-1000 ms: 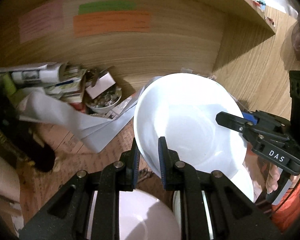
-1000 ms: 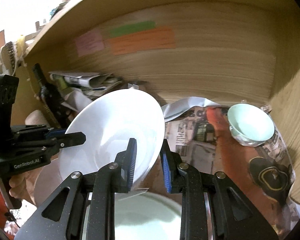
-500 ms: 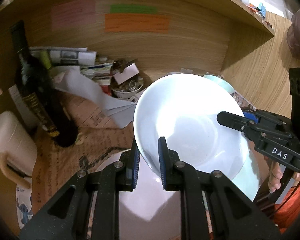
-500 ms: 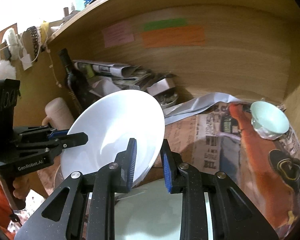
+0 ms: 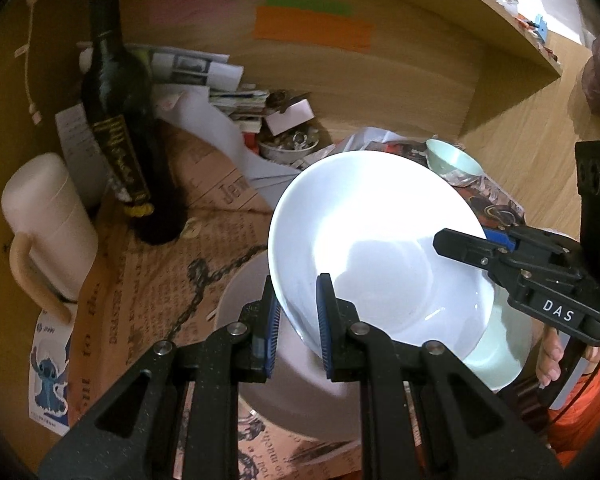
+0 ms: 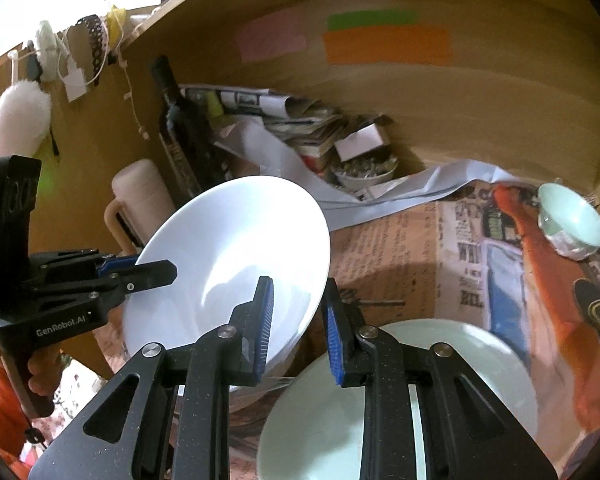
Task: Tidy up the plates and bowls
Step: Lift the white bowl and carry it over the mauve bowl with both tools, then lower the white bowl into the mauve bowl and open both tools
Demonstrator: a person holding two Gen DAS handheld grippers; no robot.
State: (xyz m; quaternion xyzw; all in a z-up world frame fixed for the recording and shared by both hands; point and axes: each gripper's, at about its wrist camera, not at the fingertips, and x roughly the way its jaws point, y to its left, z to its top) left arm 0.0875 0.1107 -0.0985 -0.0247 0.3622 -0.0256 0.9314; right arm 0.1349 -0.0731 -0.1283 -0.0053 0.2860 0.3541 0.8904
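White bowl [image 5: 374, 248] held tilted above desk, rim clamped by left tool [image 5: 297, 322] and right tool [image 6: 298, 330]. Since a second ago carried leftward over white plate [image 5: 260, 360]; pale-green plate [image 6: 480, 364] beside. Likely stacking next.

Dark wine bottle [image 5: 116, 120] w/ gold label stands upright at back left, next to a cream jug [image 5: 44, 224] w/ a handle, both on newspaper [image 5: 148, 280] that covers the shelf floor. Behind the bottle: stack of folded papers & magazines [image 5: 204, 76], white sheet of paper [image 6: 284, 160] draped down over it. Small white box [image 5: 290, 116] sits tilted on the pile, just above a little dish of metal bits [image 5: 292, 146]. On the back wall, 3 paper strips: pink [image 6: 272, 40], green [image 6: 372, 19], orange [image 6: 388, 46], green directly above orange. Blue cartoon sticker [image 5: 50, 376] at front left edge. White pompom [image 6: 18, 120] & tags hang on a string outside the left wall.
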